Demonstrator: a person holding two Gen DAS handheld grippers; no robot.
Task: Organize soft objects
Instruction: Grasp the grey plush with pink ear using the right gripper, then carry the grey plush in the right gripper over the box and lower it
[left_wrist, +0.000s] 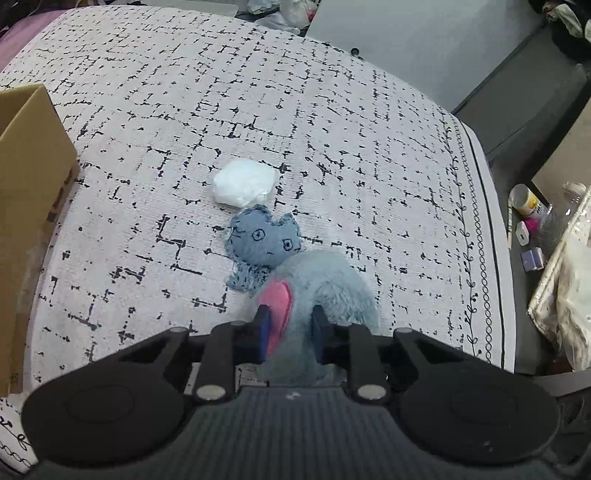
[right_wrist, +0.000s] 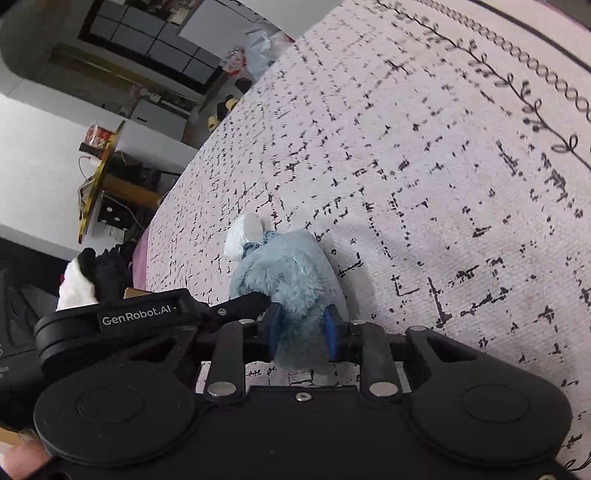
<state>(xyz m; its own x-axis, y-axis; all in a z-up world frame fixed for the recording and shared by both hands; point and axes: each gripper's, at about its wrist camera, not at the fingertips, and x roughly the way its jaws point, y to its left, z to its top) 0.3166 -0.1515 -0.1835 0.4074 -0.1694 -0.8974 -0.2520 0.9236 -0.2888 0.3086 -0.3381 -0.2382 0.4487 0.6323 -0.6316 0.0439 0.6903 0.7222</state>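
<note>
- The left hand-held gripper (left_wrist: 290, 325) pinches the fluffy pale-blue plush toy (left_wrist: 317, 280) between its two blue-padded fingers, the jaws nearly closed and sunk into the fur beside a pink ear patch (left_wrist: 277, 295).
- The right hand-held gripper (right_wrist: 303, 328) clamps the same plush toy (right_wrist: 288, 273) from another side, its blue pads (right_wrist: 330, 328) pressed into the fur with the jaws drawn narrow.
- In the right wrist view the left hand-held gripper's black arm, lettered "GenRobot.AI", reaches in from the left and meets the toy; a fingertip (right_wrist: 22, 459) shows at the bottom left corner.
- The plush toy lies on a bed cover (left_wrist: 332, 129) of pale fabric printed with broken black grid lines and a chain-and-vine border.
- Just beyond the toy and touching it lies a small flat denim-blue stitched doll (left_wrist: 264, 245) with button-like eyes, face up.
- Just beyond the doll, at its far edge, sits a white puffy bundle (left_wrist: 243, 183).
- A brown cardboard box (left_wrist: 29, 177) stands on the bed at the left, well apart from the toys.
- Past the bed's right edge, small bottles and packets (left_wrist: 532, 218) clutter the floor.
</note>
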